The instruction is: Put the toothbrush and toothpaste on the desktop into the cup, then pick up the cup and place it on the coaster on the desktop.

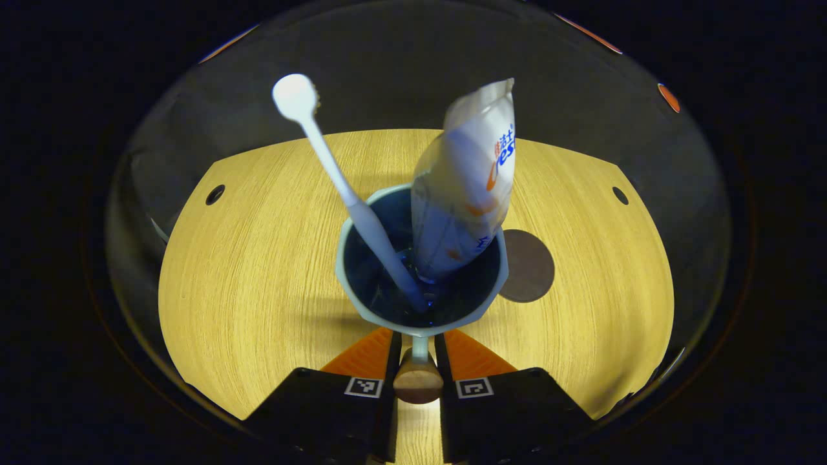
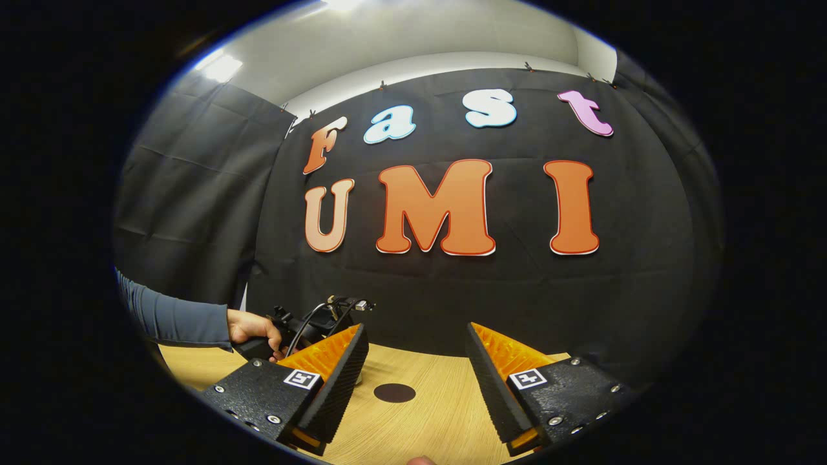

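In the left gripper view a pale blue-grey cup (image 1: 491, 284) with a dark inside stands close in front of me. A white toothbrush (image 1: 336, 168) leans in it to the left, head up. The toothpaste tube (image 1: 465, 187) stands in it on the right. My left gripper (image 1: 418, 337) is shut on the cup's handle (image 1: 418, 380), which ends in a wooden knob. A dark round coaster (image 1: 531, 266) lies on the desktop just right of the cup. In the right gripper view my right gripper (image 2: 415, 330) is open and holds nothing, above the same coaster (image 2: 395, 392).
The wooden desktop (image 1: 258, 258) has a small round hole near each far corner. In the right gripper view a person's hand (image 2: 253, 328) and grey sleeve (image 2: 174, 318) hold the other gripper at the left. Black cloth walls the booth behind the table.
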Motion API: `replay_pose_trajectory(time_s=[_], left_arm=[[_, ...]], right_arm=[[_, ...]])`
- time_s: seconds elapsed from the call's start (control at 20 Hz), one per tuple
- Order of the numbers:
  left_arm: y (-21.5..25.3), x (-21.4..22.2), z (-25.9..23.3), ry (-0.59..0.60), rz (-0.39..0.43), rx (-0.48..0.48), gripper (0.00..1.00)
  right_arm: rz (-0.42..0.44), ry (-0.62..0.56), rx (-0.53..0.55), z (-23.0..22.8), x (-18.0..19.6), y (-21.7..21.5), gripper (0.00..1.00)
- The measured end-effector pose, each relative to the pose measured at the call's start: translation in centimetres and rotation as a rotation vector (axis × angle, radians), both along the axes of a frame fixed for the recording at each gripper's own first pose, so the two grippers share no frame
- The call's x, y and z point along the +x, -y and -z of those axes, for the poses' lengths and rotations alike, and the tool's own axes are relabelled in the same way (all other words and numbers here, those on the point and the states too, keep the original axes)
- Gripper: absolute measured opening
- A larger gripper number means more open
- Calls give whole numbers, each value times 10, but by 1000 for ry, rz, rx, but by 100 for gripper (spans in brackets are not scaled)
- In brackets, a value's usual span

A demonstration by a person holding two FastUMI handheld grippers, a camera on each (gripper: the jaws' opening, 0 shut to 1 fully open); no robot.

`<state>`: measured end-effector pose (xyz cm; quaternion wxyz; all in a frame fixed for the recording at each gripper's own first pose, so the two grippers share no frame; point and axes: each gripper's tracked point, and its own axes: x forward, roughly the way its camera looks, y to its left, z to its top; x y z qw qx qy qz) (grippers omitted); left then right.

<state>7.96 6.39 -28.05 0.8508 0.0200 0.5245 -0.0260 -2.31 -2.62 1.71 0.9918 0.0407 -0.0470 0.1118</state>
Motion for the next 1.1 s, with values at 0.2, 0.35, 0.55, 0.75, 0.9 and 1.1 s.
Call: replay_pose_trajectory(time_s=[0.2, 0.35, 0.55, 0.75, 0.9, 1.1], left_arm=[[15, 9, 8, 19, 45, -14, 27], [28, 13, 12, 18, 80, -18, 27], [34, 11, 19, 6, 116, -17, 27], [42, 18, 22, -8, 144, -4, 27], [44, 17, 26, -10, 156, 7, 27], [49, 16, 19, -23, 172, 17, 27]], right_arm=[[20, -16, 1, 9, 0, 11, 91], [29, -32, 8, 15, 1, 18, 91], [46, -61, 25, 28, 5, 29, 91], [64, -93, 43, 43, 12, 41, 91], [81, -135, 42, 58, 16, 47, 92], [82, -160, 45, 68, 21, 49, 92]])
